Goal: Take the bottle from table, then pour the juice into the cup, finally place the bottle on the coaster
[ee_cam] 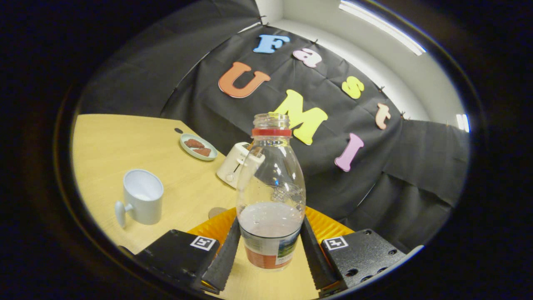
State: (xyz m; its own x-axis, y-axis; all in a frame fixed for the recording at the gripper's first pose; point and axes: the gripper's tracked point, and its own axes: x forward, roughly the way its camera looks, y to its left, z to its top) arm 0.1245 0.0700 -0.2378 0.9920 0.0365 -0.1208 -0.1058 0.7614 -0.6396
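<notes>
Bottle (270, 196) sits clamped between your gripper (270, 250) fingers, uncapped, partly full. Cup (141, 198) stands apart beside it, bare table (108, 141) beyond

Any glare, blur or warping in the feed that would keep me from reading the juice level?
Gripper view: sharp, evenly lit; fisheye bends the table edge; small highlights on the bottle, juice line still clear; gripper fingers press the bottle's sides; cup in focus.

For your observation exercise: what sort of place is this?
Probably a mock kitchen table in a recording booth: a toaster, a plate and a cup on it, bottle between the gripper fingers.
</notes>
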